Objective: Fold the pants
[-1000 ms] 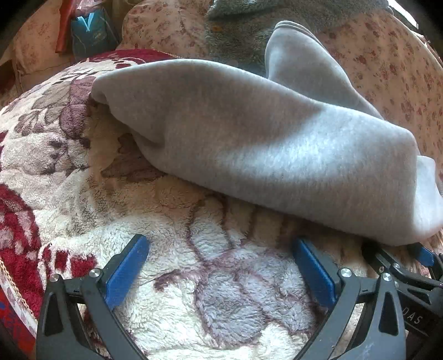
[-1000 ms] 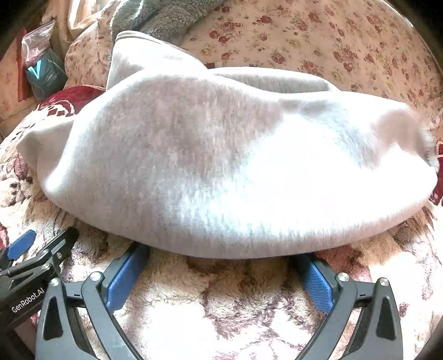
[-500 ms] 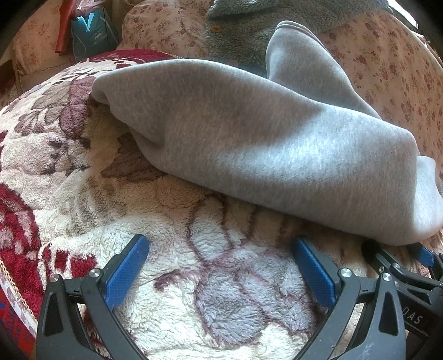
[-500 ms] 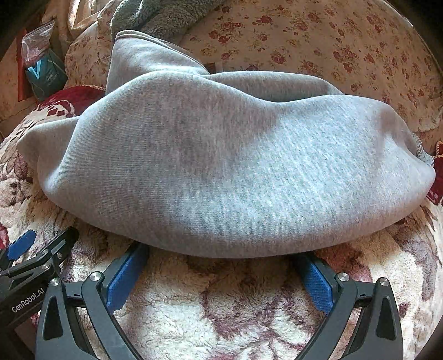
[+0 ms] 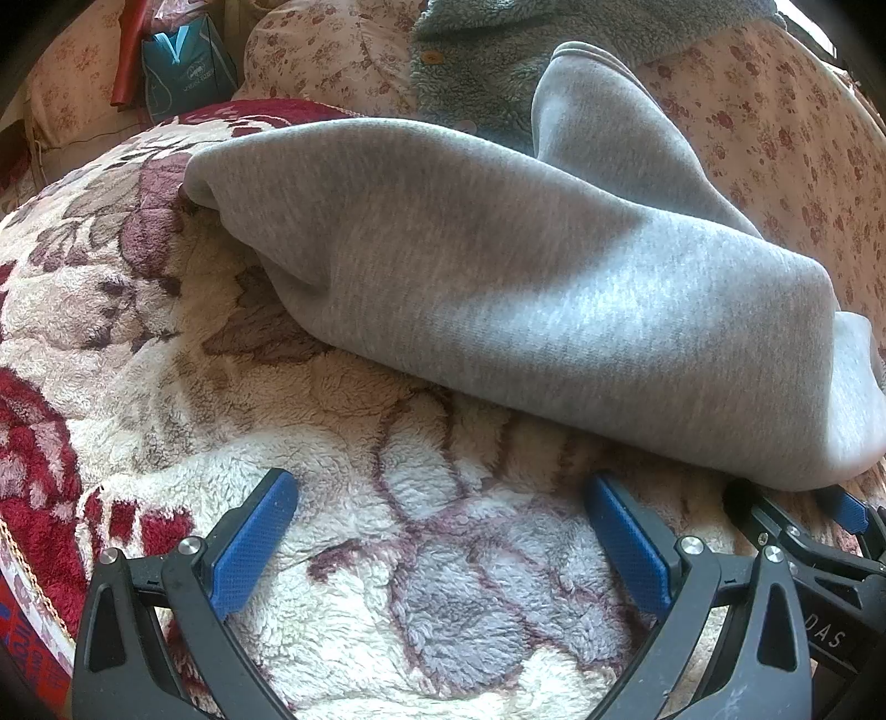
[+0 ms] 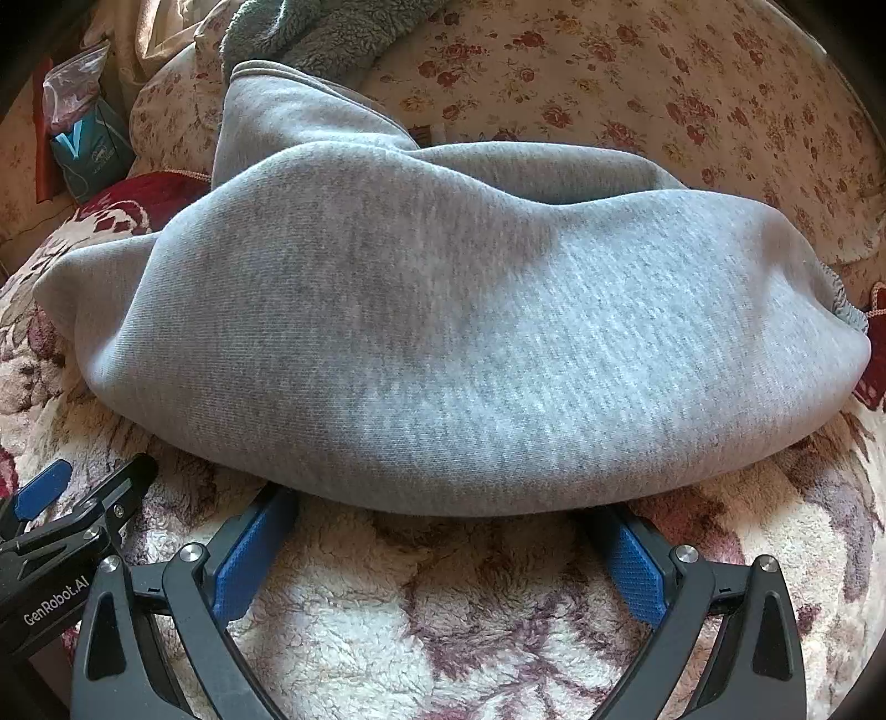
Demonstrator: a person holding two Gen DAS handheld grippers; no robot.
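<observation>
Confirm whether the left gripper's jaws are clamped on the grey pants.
No: the left gripper has its jaws spread wide over the fleece blanket, short of the grey pants.

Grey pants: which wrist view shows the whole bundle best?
The right wrist view: the grey pants fill the frame, both ends visible, with the frilled edge at the far right. The left wrist view shows the grey pants obliquely, with the right end running to the frame's edge, though the upturned hemmed end by the teal fleece is clear.
</observation>
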